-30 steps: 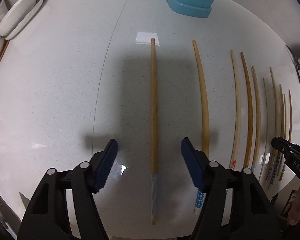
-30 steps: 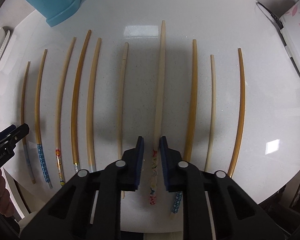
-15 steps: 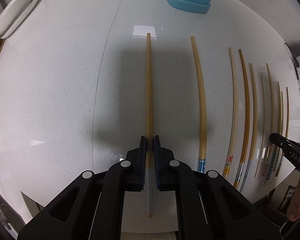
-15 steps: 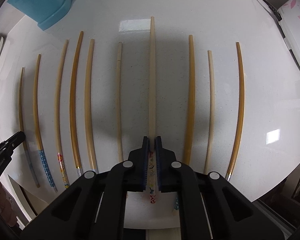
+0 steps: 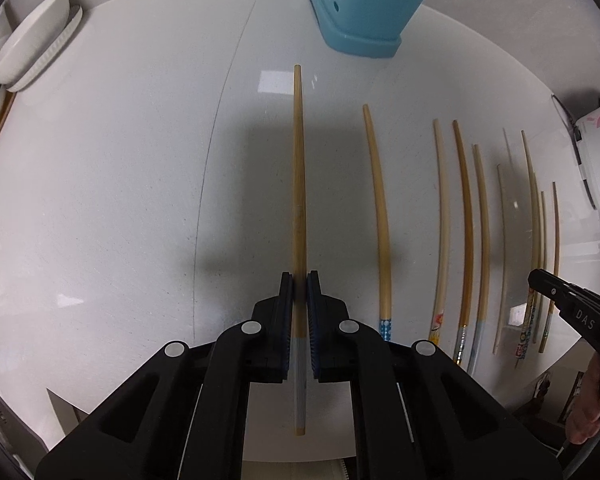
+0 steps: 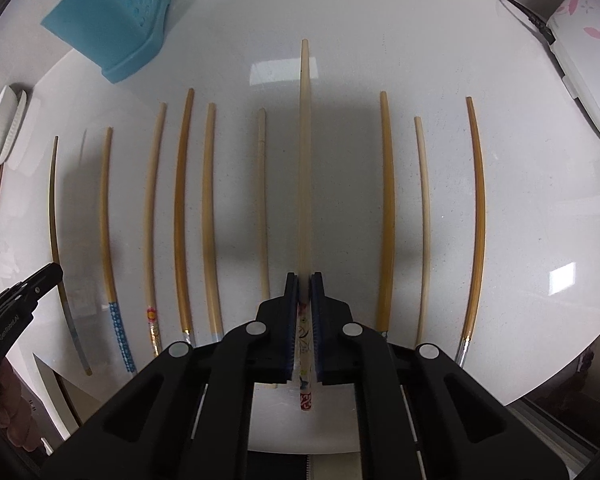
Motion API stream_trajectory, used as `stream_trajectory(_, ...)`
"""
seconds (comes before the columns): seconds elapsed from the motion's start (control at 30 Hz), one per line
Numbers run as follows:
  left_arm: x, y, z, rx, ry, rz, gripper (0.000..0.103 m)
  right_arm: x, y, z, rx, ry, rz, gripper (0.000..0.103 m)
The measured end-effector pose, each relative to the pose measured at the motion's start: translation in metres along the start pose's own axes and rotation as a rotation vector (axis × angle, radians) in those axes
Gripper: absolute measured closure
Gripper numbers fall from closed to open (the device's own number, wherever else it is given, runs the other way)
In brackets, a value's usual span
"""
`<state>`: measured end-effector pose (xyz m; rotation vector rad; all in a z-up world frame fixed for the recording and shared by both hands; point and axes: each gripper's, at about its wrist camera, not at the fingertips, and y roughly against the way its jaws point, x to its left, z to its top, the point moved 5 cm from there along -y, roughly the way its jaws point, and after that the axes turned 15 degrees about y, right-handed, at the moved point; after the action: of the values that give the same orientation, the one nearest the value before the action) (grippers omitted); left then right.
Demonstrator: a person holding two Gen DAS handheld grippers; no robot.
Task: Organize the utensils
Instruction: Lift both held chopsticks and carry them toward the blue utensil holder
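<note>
My left gripper (image 5: 299, 280) is shut on a tan chopstick with a grey ribbed end (image 5: 298, 184), held a little above the white table. My right gripper (image 6: 304, 281) is shut on a pale chopstick with a patterned end (image 6: 305, 152), also lifted off the surface. Several more chopsticks (image 6: 182, 216) lie in a row on the table, side by side. A blue perforated utensil holder (image 5: 364, 4) stands at the far edge. The right gripper's tip (image 5: 540, 280) shows at the right of the left wrist view.
White dishes (image 5: 32, 40) are stacked at the far left. A white appliance with pink flowers (image 6: 584, 40) and a black cable sit at the far right. The table's front edge (image 6: 380, 448) runs just below both grippers.
The left gripper's fingers closed around the tan chopstick and raised it. The right gripper finished closing on the pale chopstick and lifted it off the table.
</note>
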<state>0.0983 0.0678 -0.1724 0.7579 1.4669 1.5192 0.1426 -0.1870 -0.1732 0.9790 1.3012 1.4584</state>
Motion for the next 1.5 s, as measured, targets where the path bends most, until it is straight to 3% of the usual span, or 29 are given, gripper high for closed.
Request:
stream_trajectory(0.03,-0.001,0.003,0.002,-0.008,-0.001,-0.005,0.097,0.007,0.003,-0.011,-0.009,-0.001,-0.001,0.097)
stream_trajectory(0.57,-0.014,0.075,0.011,-0.199,0.01,-0.12,0.097,0.028,0.093,-0.014,-0.232,0.012,0.008,0.097)
stream_trajectory(0.7,-0.018,0.089,0.014,-0.235,0.004,-0.144,0.097,0.037,0.08,0.008,-0.277,0.022,0.017,0.097)
stream_trajectory(1.5,-0.048,0.165,0.086,-0.474,0.003,-0.287,0.096,0.054,0.147,0.079,-0.524,0.082,0.014,0.097)
